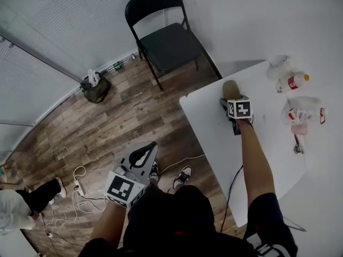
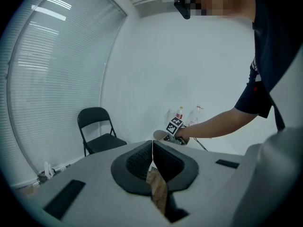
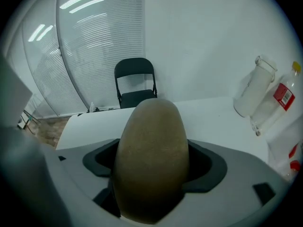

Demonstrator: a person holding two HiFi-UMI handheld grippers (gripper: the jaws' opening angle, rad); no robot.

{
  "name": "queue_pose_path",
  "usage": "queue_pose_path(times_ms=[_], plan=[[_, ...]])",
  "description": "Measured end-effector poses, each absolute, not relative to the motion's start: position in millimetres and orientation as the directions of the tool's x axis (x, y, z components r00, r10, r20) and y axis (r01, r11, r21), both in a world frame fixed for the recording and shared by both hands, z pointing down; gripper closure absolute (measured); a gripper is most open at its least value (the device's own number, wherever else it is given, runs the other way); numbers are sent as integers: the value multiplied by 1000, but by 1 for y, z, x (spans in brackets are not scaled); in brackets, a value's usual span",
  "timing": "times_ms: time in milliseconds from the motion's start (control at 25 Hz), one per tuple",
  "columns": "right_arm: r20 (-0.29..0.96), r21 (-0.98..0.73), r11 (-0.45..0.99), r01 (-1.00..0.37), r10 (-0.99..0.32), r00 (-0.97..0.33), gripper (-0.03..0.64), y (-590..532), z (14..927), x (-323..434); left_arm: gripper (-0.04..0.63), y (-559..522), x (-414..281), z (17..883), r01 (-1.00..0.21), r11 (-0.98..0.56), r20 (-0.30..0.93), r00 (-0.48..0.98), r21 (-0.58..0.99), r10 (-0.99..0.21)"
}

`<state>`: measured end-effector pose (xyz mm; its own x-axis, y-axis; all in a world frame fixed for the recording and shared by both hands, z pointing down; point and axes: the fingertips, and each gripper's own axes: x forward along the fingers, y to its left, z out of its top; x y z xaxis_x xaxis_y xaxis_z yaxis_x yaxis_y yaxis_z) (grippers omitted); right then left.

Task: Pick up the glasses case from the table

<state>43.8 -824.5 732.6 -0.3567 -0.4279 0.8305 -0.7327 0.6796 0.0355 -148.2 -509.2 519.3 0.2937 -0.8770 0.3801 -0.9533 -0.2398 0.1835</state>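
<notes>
A tan oval glasses case (image 1: 231, 89) lies near the left edge of the white table (image 1: 211, 133). My right gripper (image 1: 231, 99) reaches down over it. In the right gripper view the case (image 3: 150, 160) fills the gap between the two black pads (image 3: 204, 163), the jaws standing wide on either side of it; I see no pad pressing on it. My left gripper (image 1: 149, 149) hangs off the table over the wooden floor. Its pads (image 2: 163, 162) meet in a thin line with nothing between them.
Plastic bottles (image 1: 293, 81) and clear bags (image 1: 300, 111) crowd the table's far right, with a small dark object (image 1: 296, 146) nearby. A black folding chair (image 1: 166, 42) stands beyond the table. Cables (image 1: 80, 189), a bag (image 1: 96, 90) and another person's leg (image 1: 37, 194) are on the floor.
</notes>
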Motion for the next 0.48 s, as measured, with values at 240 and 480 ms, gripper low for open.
queue_pose_path(times_ms=[240,480], plan=[[843,6,679,-734,-398,-361,232,-824,735,40,572,-508,-163,515,-951,-229,376,293,206,-879],[745,-32,648,-761,-491,-451,232,-812,710,32,572,-505,-172,501,-952,-237,358,293,192,-887]])
